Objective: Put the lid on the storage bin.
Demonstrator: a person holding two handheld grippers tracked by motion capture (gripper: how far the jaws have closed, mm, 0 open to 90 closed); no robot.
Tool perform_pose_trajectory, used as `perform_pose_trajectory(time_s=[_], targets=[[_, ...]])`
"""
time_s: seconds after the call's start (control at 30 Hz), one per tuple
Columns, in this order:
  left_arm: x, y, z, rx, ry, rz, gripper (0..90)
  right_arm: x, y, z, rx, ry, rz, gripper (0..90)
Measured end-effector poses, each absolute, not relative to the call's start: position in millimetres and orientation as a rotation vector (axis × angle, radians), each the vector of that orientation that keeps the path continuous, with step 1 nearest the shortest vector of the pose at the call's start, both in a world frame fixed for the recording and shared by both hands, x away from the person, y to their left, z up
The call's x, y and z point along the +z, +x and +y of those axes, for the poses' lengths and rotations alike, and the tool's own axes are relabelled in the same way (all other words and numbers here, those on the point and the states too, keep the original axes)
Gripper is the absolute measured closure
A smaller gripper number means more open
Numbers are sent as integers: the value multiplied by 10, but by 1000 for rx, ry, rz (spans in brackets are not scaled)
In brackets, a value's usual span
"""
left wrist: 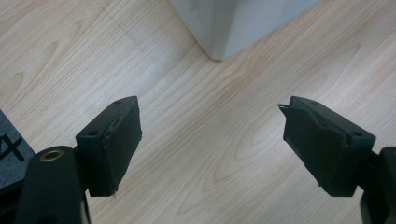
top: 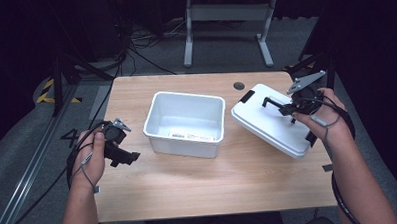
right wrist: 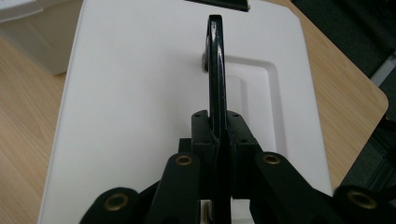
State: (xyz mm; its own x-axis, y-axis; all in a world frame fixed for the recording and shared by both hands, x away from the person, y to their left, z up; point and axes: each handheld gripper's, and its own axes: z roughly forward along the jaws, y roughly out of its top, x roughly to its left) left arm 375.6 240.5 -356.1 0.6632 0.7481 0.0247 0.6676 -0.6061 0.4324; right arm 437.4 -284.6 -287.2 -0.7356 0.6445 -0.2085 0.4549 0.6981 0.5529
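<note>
An open white bin [top: 184, 122] stands in the middle of the wooden table [top: 199, 187]. Right of it is its white lid [top: 267, 124], slightly slanted; I cannot tell whether it rests on the table. My right gripper [top: 288, 109] is shut on the lid's black handle [top: 272, 101]. In the right gripper view the thin handle [right wrist: 215, 65] runs upright between the closed jaws [right wrist: 218, 123] over the lid [right wrist: 135, 93]. My left gripper [top: 128, 155] hovers left of the bin, open and holding nothing. Its view looks past the gripper [left wrist: 210, 107] at bare wood and a bin corner [left wrist: 233, 23].
A dark round spot [top: 239, 85] marks the table's far edge. The lid's far rim has a black clip [top: 246, 96]. A white label [top: 195, 136] lies inside the bin. Beyond the table stand a grey metal frame [top: 228, 13] and floor cables [top: 134, 44].
</note>
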Motion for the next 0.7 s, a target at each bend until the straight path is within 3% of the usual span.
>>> perform_pose_trajectory(time_s=[0.7], targets=[[-3559, 3739, 2413, 292, 2506, 1094, 199, -2495, 4369, -2423, 739, 703, 2561, 842]])
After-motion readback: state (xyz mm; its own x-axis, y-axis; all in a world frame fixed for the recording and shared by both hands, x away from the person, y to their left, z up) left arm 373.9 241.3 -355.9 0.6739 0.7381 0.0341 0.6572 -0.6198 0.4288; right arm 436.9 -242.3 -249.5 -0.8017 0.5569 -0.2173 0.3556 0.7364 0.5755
